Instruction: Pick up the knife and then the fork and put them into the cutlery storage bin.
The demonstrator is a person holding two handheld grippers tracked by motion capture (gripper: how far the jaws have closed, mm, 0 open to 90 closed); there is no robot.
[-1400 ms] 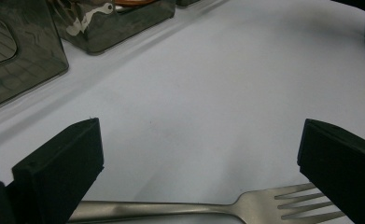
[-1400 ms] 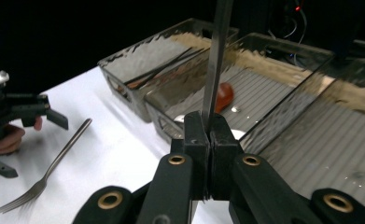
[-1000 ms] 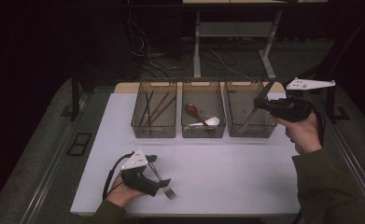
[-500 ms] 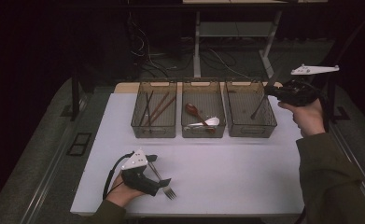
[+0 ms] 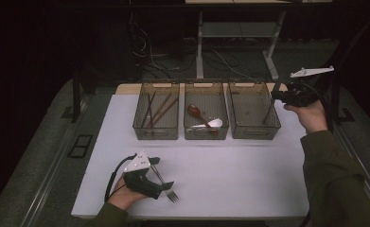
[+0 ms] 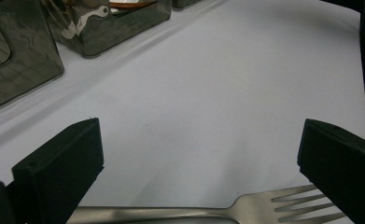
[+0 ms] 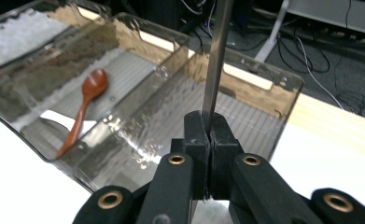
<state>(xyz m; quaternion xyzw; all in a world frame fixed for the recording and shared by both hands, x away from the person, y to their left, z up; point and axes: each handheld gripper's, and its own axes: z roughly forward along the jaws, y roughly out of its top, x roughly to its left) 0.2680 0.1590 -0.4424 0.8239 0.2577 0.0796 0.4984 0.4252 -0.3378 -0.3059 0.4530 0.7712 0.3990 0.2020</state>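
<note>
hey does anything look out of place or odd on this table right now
Mostly tidy. One fork lies loose on the white table between the open jaws of the left gripper, outside the three bins. The right gripper is shut on a thin metal utensil that leans into the right bin.

We see that the black right gripper (image 5: 276,96) has moved. A second ago it sat over the right-hand smoky clear plastic bin (image 5: 254,116). Then it went out to the right and up a little. Now it is just past that bin's right edge and a bit lower than half a second ago. The thin grey metal handle (image 7: 216,60) pinched in its closed jaws has gone along with it and now leans in over the bin's right wall.
</note>
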